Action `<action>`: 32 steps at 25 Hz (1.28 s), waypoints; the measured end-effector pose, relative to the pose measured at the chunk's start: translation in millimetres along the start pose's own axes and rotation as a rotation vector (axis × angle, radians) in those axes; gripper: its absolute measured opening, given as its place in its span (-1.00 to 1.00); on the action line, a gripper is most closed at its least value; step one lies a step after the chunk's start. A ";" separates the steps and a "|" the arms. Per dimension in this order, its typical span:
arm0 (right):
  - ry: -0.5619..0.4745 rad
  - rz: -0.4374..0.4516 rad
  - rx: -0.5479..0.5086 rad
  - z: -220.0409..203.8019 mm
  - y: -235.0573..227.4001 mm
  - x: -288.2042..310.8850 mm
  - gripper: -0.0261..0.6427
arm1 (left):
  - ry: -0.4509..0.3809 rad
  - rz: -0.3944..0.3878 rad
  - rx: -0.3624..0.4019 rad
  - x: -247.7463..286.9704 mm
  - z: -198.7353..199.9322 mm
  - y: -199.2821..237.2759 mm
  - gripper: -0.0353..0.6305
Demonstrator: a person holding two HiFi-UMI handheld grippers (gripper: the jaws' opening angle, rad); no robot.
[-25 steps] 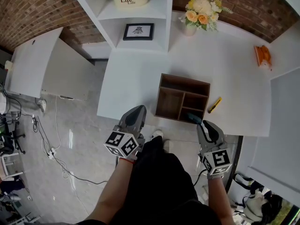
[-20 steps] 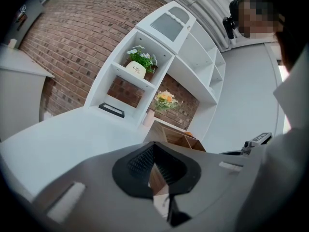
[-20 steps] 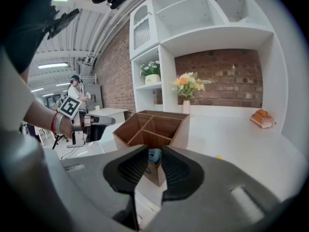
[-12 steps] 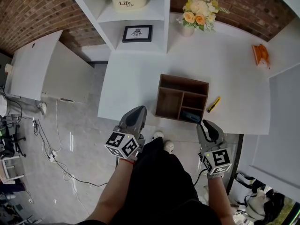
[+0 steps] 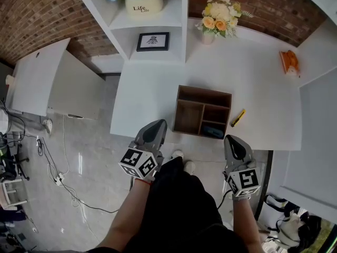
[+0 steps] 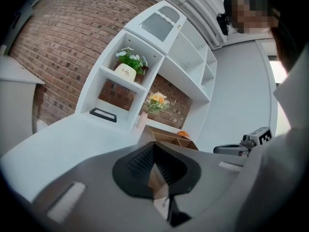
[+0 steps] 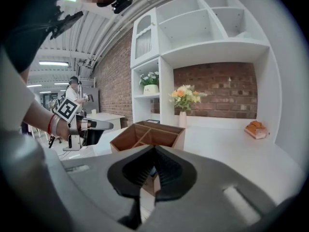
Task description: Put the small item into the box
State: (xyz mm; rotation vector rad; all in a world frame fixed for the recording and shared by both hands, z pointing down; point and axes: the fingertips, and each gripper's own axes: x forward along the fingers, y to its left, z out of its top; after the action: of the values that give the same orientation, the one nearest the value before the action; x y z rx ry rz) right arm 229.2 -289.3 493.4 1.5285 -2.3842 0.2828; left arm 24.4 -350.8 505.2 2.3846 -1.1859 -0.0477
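Note:
A brown wooden box point(image 5: 202, 111) with several compartments stands near the front edge of the white table point(image 5: 152, 94). A small dark item point(image 5: 213, 132) lies in its front right compartment. A yellow item point(image 5: 238, 118) lies on the table just right of the box. My right gripper point(image 5: 231, 140) hovers in front of the table edge, shut and empty, pointing at the box point(image 7: 147, 134). My left gripper point(image 5: 157, 124) is also shut and empty, at the table's edge left of the box point(image 6: 169, 137). Each gripper view shows closed jaws, left gripper point(image 6: 154, 146) and right gripper point(image 7: 154, 151).
A vase of flowers point(image 5: 220, 20) and an orange object point(image 5: 289, 62) stand at the back of the table. White shelving holds a framed picture point(image 5: 153, 41) and a potted plant point(image 5: 139, 1). Tiled floor with cables point(image 5: 63, 173) lies left; a person's dark trousers are below.
My right gripper, which had the dark item at the box's front right compartment, has drawn back toward me. The item now lies in that compartment. The left gripper barely moved.

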 end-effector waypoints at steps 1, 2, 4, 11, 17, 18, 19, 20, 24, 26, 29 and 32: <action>-0.012 -0.009 -0.006 2.8 -1.3 -1.8 -0.91 | -0.002 -0.003 0.004 0.1 1.5 -0.9 -0.88; -0.023 -0.018 -0.011 5.7 -2.4 -3.6 -0.91 | -0.004 -0.005 0.007 -0.1 3.0 -1.5 -0.88; -0.042 -0.030 -0.021 13.1 -3.9 -6.5 -0.91 | -0.007 -0.009 0.016 -0.3 6.3 -2.1 -0.88; -0.091 -0.060 -0.004 28.9 -13.5 -14.8 -0.91 | -0.027 -0.025 0.045 3.4 21.9 -8.5 -0.88; -0.137 -0.077 -0.001 47.4 -19.1 -16.8 -0.91 | -0.049 -0.043 0.064 7.2 37.0 -13.4 -0.88; -0.144 -0.080 0.000 50.2 -20.3 -17.0 -0.91 | -0.054 -0.046 0.065 7.9 39.7 -14.0 -0.88; -0.151 -0.083 0.002 52.5 -21.6 -16.9 -0.91 | -0.059 -0.049 0.065 8.8 42.3 -14.5 -0.88; -0.157 -0.086 0.003 54.5 -23.0 -16.7 -0.91 | -0.063 -0.052 0.066 9.8 44.8 -14.9 -0.88; -0.182 -0.093 0.002 65.1 -26.2 -16.8 -0.92 | -0.074 -0.058 0.074 12.7 52.7 -16.0 -0.88; -0.192 -0.099 0.003 70.5 -28.7 -17.4 -0.91 | -0.080 -0.060 0.078 14.7 57.5 -17.0 -0.88; -0.208 -0.106 0.001 76.9 -33.0 -18.3 -0.91 | -0.092 -0.066 0.086 18.4 65.4 -18.9 -0.88; -0.222 -0.110 -0.002 82.4 -36.6 -18.9 -0.92 | -0.106 -0.072 0.094 21.8 72.8 -21.6 -0.88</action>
State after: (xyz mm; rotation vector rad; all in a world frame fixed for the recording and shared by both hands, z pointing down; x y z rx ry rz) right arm 258.4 -314.7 409.8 1.7652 -2.4505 0.0900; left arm 37.0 -385.2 435.1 2.5344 -1.1728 -0.1462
